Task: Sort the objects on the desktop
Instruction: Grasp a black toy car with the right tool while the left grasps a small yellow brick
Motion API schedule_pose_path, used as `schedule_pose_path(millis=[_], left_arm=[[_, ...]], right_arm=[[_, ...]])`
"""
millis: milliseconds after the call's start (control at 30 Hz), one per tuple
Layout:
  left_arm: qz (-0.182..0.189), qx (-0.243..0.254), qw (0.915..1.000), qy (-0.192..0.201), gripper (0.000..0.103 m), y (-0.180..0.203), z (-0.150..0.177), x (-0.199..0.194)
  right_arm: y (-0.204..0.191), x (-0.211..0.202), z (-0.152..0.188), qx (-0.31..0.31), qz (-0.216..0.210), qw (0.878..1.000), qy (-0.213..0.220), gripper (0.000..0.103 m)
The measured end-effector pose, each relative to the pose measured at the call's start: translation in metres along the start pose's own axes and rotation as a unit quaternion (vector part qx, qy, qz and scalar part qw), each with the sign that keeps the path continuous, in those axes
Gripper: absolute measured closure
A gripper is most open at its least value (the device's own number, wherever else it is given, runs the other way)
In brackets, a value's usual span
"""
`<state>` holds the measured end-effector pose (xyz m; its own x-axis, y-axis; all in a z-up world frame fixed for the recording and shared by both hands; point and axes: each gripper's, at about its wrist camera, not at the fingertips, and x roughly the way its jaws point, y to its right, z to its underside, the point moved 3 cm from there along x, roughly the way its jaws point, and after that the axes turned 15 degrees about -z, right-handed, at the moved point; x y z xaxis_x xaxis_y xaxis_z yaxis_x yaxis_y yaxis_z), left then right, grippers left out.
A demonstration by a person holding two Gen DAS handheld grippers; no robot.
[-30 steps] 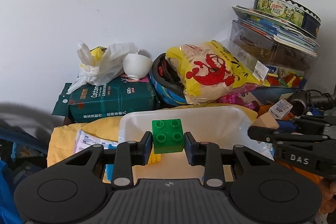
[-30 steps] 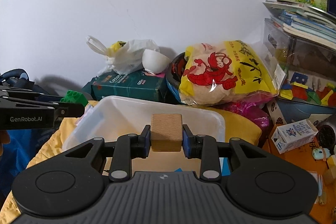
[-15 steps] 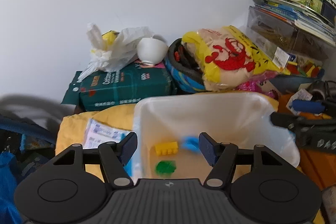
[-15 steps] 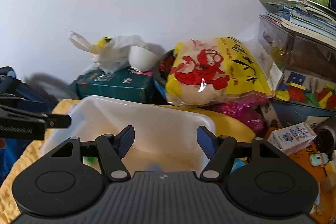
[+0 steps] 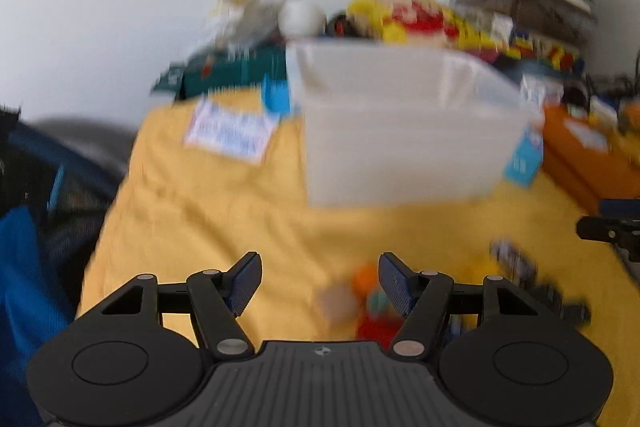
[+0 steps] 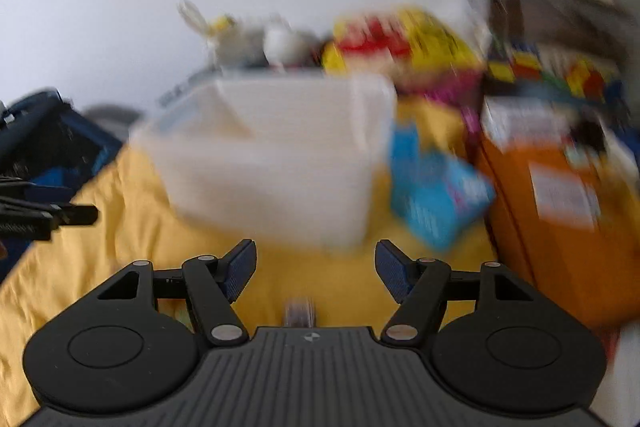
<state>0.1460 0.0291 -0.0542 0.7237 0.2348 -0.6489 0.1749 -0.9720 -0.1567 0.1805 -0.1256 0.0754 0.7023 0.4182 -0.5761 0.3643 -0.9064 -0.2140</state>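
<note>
Our left tongs (image 5: 320, 281) stand wide apart with nothing between the pads, and our right tongs (image 6: 316, 269) are spread just as wide and equally bare. Both pictures are smeared by motion, so small things are hard to name. Just beyond the left tongs, on the near part of the yellow cloth (image 5: 192, 211), lies a loose clutter of small toys (image 5: 372, 303): orange, red, teal and a tan lump, the right pad partly in front of them. A dark little thing (image 6: 299, 311) sits just ahead of the right tongs; we cannot tell what it is. Farther off stands the white bin (image 5: 404, 135), with bags and boxes behind it against the wall.

We judge we are between items, reaching for the next pick. The next move calls for choosing one toy, straddling it squarely, then closing.
</note>
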Motion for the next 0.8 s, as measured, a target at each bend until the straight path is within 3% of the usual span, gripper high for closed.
schedule_pose_path(millis=[167,267,500,667,800], left_arm=[[-0.013,0.026,0.9995,-0.014,0.037,-0.001,0.038,0.005],[-0.013,0.023,0.9993,-0.027,0.048,-0.003,0.047,0.011],[-0.017,0.022,0.9992,-0.029,0.052,-0.001,0.052,0.023],[-0.009,0.023,0.9992,-0.032,0.077,0.003,0.057,0.034],[-0.004,0.026,0.9993,-0.026,0.077,0.004,0.062,0.029]], right_arm=[[-0.004,-0.006,0.062,0.04,0.031,0.998,-0.047,0.034],[-0.008,-0.007,0.08,0.041,0.038,0.997,-0.061,0.034],[-0.013,-0.009,0.094,0.042,0.035,0.996,-0.071,0.033],[-0.017,-0.005,0.097,0.042,0.04,0.996,-0.073,0.033],[-0.023,0.001,0.096,0.036,0.05,0.996,-0.071,0.032]])
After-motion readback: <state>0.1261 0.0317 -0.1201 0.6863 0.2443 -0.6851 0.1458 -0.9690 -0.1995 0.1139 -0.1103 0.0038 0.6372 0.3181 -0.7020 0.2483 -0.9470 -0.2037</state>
